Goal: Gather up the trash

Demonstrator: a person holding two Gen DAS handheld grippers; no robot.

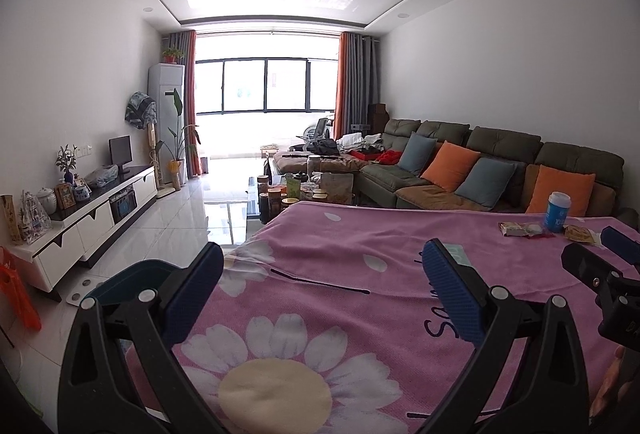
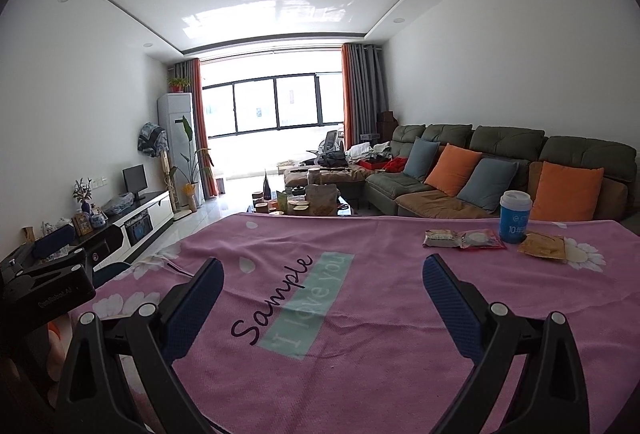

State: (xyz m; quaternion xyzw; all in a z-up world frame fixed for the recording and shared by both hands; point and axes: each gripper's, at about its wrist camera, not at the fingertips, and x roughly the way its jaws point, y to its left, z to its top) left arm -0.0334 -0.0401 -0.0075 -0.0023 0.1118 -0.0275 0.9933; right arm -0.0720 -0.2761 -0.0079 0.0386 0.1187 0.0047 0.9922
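Snack wrappers lie at the far right of a table under a pink flowered cloth [image 2: 360, 334]: a grey and red wrapper [image 2: 464, 239] and a yellow wrapper [image 2: 544, 246], beside a blue and white cup [image 2: 515, 217]. They also show in the left wrist view: wrapper [image 1: 520, 229], yellow wrapper [image 1: 580, 234], cup [image 1: 557, 212]. My right gripper [image 2: 323, 274] is open and empty over the cloth, well short of the wrappers. My left gripper [image 1: 323, 262] is open and empty at the cloth's left part. A dark blue bin [image 1: 132, 278] sits below the table's left edge.
A green sofa [image 2: 500, 170] with orange and grey cushions runs along the right wall. A cluttered coffee table [image 2: 308, 202] stands beyond the table. A white TV cabinet [image 1: 92, 218] lines the left wall. An orange bag [image 1: 18, 294] hangs at the left.
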